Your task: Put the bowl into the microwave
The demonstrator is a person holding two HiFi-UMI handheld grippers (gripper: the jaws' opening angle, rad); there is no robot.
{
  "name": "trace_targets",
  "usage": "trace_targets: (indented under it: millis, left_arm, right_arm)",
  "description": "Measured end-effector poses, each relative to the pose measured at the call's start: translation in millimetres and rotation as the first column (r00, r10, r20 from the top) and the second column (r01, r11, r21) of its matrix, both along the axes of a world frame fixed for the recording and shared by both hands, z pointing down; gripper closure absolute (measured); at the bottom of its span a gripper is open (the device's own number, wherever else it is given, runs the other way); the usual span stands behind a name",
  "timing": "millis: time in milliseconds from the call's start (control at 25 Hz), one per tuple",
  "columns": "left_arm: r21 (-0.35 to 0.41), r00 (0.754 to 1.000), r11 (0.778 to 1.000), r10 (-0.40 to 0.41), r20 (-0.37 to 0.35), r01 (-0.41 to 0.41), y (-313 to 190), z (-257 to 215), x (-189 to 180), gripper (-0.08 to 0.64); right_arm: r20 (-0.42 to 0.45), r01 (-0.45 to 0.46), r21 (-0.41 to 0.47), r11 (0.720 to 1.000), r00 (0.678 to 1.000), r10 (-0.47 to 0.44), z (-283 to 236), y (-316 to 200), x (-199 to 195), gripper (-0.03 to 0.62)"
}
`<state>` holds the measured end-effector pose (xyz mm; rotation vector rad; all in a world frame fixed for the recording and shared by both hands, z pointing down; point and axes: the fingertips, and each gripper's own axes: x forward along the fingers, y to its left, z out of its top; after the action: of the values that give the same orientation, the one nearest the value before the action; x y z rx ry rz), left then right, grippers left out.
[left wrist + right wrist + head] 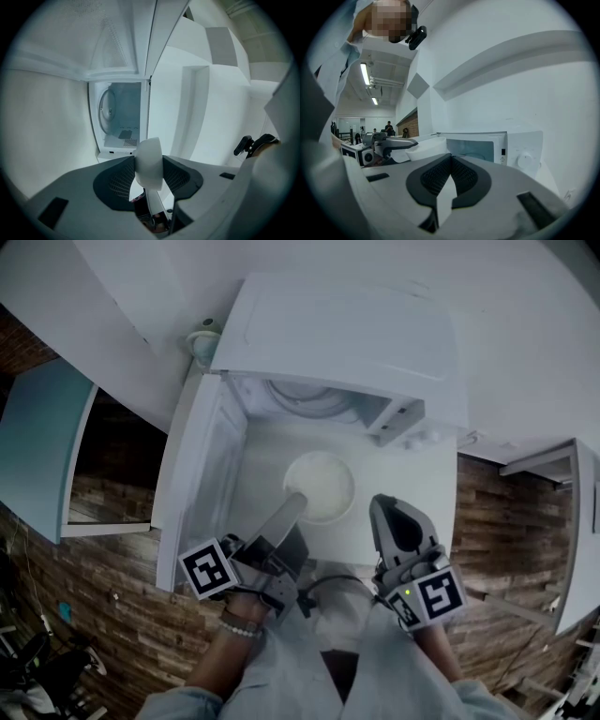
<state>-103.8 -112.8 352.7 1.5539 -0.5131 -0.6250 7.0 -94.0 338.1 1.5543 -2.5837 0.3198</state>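
Left gripper (149, 172): my jaws are clamped on the wall of the bowl (149, 161), one ribbed pad on each side of the rim
Right gripper (451, 161): jaws pressed together with nothing in them, held beside the bowl
Bowl's place: in the air in front of the microwave (347, 334), over the counter (417, 488), not inside yet
Door (192, 493): swung fully open to the left, so the opening is clear
Step in hand: I judge this as the carry-in, with the bowl lined up on the opening
Next move: push the bowl straight in and keep it level, clear the frame and the door edge, lower it onto the floor of the cavity (123, 117), then part my jaws
Bowl's make: white, round and thin-walled, smooth and probably slippery at the rim
Microwave's make: white boxy shell with smooth flat panels, a round dial on the front, and what looks like a round plate inside
Pads: dark and ridged for grip
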Motion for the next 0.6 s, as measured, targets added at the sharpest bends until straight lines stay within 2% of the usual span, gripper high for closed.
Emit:
trace_targets:
  millis: [240,600]
  left_arm:
    - [-0.014,1.000,1.000,-0.022,0.004,0.022,-12.8,5.1,3.3,0.383]
    - [-0.037,0.997,0.997,-0.064,0.033,0.065,-34.7,20.0,1.2,0.383]
  right_arm:
    - [-0.004,0.032,-0.007,0.999,0.999,-0.032,3.3,-16.2,1.6,0.594]
    - [-0.010,0.070,-0.083,0.994,0.997,-0.071,20.8,-32.9,5.7,0.595]
